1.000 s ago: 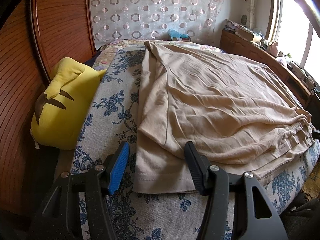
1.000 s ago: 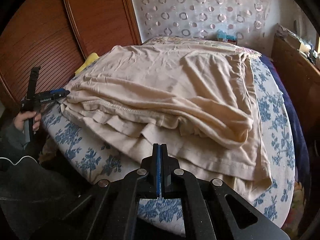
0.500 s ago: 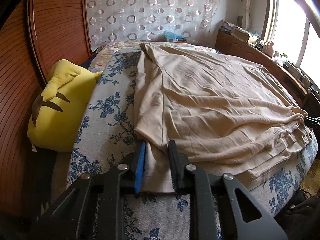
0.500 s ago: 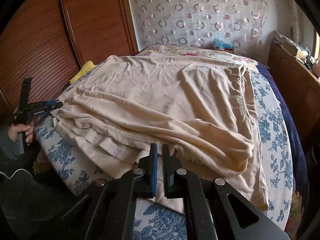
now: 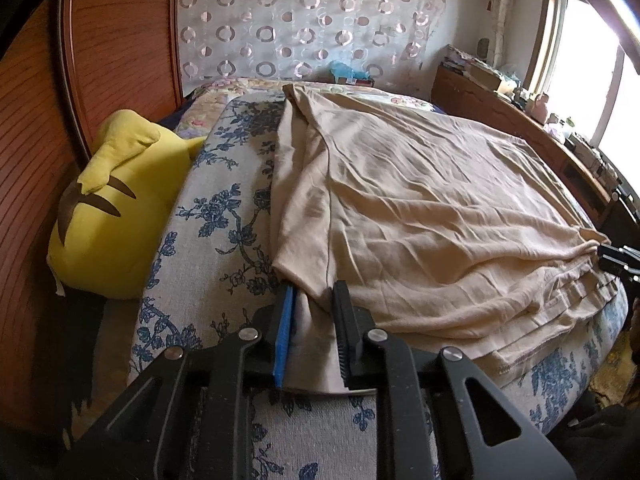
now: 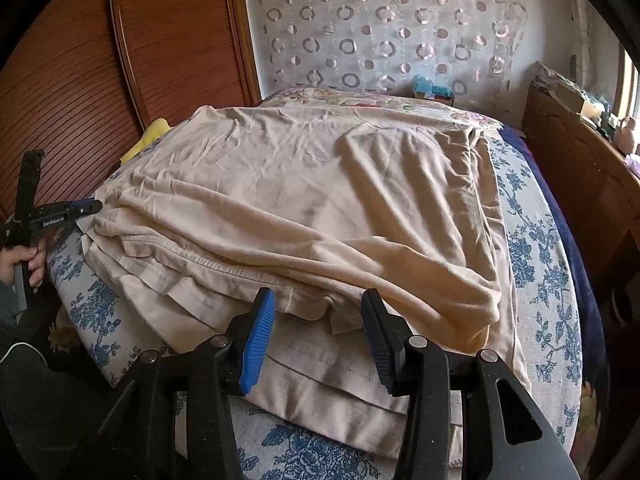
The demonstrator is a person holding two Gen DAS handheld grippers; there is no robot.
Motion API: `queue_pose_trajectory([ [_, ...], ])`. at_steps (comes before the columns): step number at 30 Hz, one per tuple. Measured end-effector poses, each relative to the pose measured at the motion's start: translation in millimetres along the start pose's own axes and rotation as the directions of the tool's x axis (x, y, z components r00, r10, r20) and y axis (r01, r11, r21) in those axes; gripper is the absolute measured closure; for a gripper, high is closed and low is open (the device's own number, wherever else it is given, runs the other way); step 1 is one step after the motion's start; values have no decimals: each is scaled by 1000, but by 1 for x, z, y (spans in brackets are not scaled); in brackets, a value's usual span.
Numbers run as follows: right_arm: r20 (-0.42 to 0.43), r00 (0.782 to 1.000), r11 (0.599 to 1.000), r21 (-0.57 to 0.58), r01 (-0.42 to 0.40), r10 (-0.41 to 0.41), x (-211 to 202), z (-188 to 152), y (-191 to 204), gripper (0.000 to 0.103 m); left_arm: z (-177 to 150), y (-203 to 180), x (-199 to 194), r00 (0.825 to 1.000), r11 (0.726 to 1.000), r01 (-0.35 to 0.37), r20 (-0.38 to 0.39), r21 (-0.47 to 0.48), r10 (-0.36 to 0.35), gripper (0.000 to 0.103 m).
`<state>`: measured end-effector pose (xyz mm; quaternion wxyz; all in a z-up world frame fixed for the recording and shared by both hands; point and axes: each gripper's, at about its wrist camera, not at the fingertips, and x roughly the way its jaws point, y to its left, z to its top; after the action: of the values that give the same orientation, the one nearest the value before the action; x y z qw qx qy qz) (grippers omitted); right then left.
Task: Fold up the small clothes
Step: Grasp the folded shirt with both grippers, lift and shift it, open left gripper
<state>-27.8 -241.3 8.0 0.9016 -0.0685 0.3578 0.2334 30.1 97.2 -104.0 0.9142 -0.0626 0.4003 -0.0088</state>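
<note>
A large beige garment [image 5: 420,200] lies spread on the bed with its near hem folded into layers. In the left wrist view my left gripper [image 5: 314,294] is shut on the garment's near left corner, and cloth bunches between the blue pad and the black pad. That same gripper [image 6: 86,208] shows at the far left of the right wrist view, nipping the edge of the garment [image 6: 320,184]. My right gripper [image 6: 318,300] hovers at the hem, its jaws opening. Hem layers lie between the fingers but the pads do not press them. Its tip [image 5: 612,258] shows at the right edge.
The bed cover [image 5: 224,240] is white with blue flowers. A yellow plush cushion [image 5: 108,216] leans against the wooden panel [image 5: 120,40] on the left. A cluttered wooden cabinet [image 6: 580,168] runs along the right side. A hand [image 6: 24,260] grips the left tool.
The left gripper closed on the garment's corner and lifted it slightly. The right gripper moved in over the hem and went from shut to open.
</note>
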Motion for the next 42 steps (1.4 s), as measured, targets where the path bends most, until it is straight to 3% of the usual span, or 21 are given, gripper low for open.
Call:
queue_pose_trajectory([
  [4, -1, 1000, 1000, -11, 6, -6, 1, 0, -4, 55, 5, -3, 4, 1000, 1000, 1, -7, 7, -1, 84],
  [5, -1, 1000, 1000, -13, 5, -5, 0, -1, -6, 55, 6, -5, 4, 1000, 1000, 17, -12, 19, -17, 98],
  [10, 0, 1000, 1000, -12, 12, -12, 0, -3, -14, 50, 19, -29, -10, 996, 994, 77, 49, 76, -81, 98],
  [14, 7, 1000, 1000, -11, 16, -16, -1, -5, -19, 41, 41, -56, -27, 981, 982, 148, 112, 118, -161, 98],
  [18, 8, 1000, 999, -14, 29, -29, -6, -5, -25, 40, 65, -92, -35, 960, 960, 216, 142, 178, -242, 98],
  [27, 60, 998, 999, 41, 25, -27, -28, -9, -50, 40, 104, -175, -24, 908, 886, 357, 112, 294, -403, 98],
  [39, 123, 988, 992, 101, 79, -91, -60, -20, -71, 40, 125, -286, -53, 807, 730, 525, 16, 438, -590, 98],
  [42, 132, 986, 990, 114, 87, -102, -67, -24, -74, 40, 125, -301, -61, 785, 706, 557, 2, 437, -620, 98],
])
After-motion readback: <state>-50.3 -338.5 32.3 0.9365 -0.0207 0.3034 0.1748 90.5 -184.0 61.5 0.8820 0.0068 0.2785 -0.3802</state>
